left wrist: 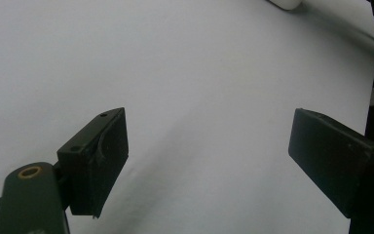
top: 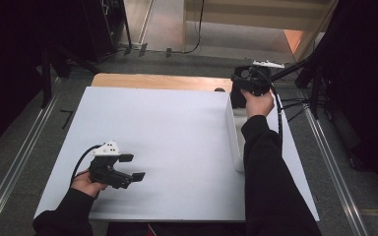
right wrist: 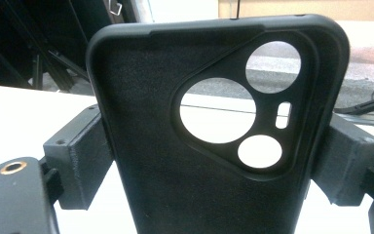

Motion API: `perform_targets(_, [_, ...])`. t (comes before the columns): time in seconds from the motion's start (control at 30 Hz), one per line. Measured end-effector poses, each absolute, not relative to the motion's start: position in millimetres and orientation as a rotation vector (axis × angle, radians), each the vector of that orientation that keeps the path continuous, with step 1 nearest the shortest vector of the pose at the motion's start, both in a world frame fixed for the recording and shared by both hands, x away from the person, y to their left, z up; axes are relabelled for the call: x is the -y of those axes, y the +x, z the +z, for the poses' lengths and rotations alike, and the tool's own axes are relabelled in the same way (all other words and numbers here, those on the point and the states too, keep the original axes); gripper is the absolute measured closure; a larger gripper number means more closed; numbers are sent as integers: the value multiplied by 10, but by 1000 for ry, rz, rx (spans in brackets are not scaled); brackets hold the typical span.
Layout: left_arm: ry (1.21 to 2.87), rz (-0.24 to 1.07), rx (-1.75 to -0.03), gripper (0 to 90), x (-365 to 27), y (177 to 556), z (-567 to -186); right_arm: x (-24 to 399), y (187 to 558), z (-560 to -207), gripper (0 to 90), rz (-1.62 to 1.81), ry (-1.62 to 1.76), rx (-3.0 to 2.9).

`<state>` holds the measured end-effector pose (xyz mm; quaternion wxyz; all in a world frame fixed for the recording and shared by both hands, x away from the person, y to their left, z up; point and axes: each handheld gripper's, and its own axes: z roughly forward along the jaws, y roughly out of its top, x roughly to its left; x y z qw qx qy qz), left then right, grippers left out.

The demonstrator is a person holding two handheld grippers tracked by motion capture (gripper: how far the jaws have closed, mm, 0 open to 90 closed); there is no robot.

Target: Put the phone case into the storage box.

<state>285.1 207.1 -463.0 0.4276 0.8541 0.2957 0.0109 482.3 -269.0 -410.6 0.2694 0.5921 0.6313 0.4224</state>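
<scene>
gripping black phone case (right wrist: pixel 214 146) w/ right gripper (right wrist: pixel 214 161); no readable writing

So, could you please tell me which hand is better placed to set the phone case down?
Right: its tool already grips the phone case. The left tool is open above the table.

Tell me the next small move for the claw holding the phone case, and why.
Probably bring the right claw back over the white table and lower it toward the idle left claw. The black phone case stands upright, clamped by its side edges between the pads, held at the table's far right corner beside the white tray, while the left claw's jaws gape open with nothing between them.
</scene>
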Motion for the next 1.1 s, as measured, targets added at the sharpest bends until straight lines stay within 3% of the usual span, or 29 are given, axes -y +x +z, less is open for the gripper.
perform_targets(1.1, [2136, 24, -737, 143, -2063, 2852, -4634, 2683, 4835, -4391, 107, 1080, 1648, -1731])
